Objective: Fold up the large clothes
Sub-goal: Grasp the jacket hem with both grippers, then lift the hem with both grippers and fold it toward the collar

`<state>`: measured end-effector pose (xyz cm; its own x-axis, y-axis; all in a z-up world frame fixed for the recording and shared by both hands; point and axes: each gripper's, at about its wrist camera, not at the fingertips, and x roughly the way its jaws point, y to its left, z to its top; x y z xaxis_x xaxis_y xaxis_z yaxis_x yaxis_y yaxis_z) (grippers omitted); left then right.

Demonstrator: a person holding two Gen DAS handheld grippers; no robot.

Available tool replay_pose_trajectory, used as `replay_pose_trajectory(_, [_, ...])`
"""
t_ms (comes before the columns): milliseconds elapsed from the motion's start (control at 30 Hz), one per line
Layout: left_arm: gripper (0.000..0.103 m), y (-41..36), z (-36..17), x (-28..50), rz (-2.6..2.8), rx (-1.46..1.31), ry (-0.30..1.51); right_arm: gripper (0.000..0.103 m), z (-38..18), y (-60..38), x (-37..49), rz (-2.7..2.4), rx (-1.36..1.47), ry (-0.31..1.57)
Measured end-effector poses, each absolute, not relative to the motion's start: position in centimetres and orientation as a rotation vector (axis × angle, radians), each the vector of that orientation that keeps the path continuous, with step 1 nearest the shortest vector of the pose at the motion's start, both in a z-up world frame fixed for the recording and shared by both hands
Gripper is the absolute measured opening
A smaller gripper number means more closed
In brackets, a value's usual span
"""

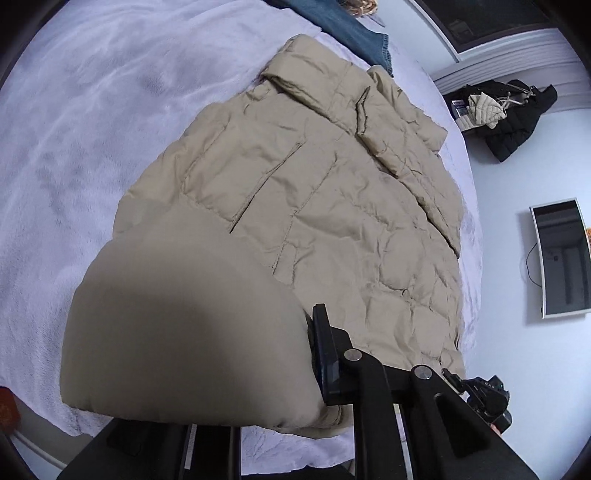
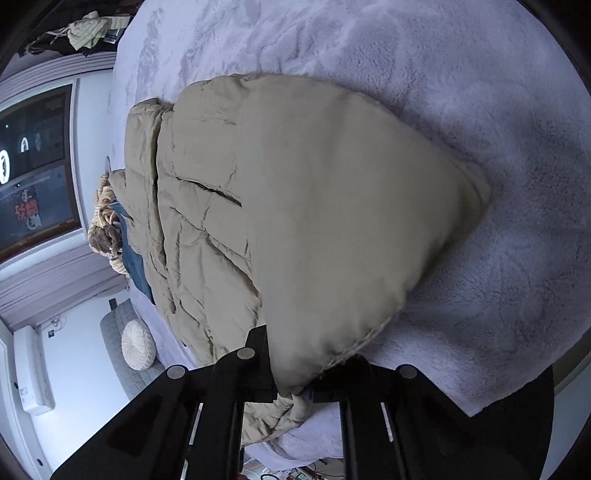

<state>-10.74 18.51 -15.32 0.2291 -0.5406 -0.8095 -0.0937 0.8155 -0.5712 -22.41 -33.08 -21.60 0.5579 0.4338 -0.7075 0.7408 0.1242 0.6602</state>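
A beige quilted puffer jacket (image 1: 325,192) lies spread on a pale lilac fleece blanket (image 1: 85,140). My left gripper (image 1: 295,369) is shut on the jacket's hem, and the lifted fabric bulges over the left finger and hides it. Only the right finger (image 1: 327,354) shows. In the right wrist view the same jacket (image 2: 229,206) has its bottom corner raised into a smooth flap (image 2: 351,221). My right gripper (image 2: 295,391) is shut on that corner, with bunched cloth between the fingers.
Blue jeans (image 1: 351,33) lie past the jacket's collar, and show in the right wrist view (image 2: 135,254) beside a knitted item (image 2: 105,229). A black coat (image 1: 517,118) hangs on the wall. The blanket's edge (image 2: 476,410) is close below my right gripper.
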Motion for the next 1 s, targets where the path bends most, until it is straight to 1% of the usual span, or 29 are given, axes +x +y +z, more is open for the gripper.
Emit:
replay_pose_trajectory(267, [0.018, 18.3, -9.0, -9.4, -0.365, -0.445, 1.168, 0.007, -14.9, -32.8, -17.5, -0.185, 1.154, 1.097])
replay_pose_trajectory(533, [0.018, 16.1, -3.2, -4.7, -0.352, -0.423, 1.013, 0.006, -8.1, -33.7, -11.0, -0.111, 0.926, 1.036])
replay_pose_trajectory(733, [0.018, 14.0, 0.2, 0.5, -0.318, -0.380, 0.921, 0.006, -3.0, -34.9, -3.8, -0.014, 0.748, 0.980])
replay_pose_trajectory(867, [0.018, 12.6, 1.1, 4.9, -0.262, -0.366, 0.894, 0.006, -1.7, -35.8, 2.3, 0.033, 0.676, 0.990])
replay_pose_trajectory(1000, [0.018, 11.2, 0.3, 9.4, -0.214, -0.331, 0.890, 0.006, -2.7, -36.3, 8.2, 0.042, 0.637, 1.016])
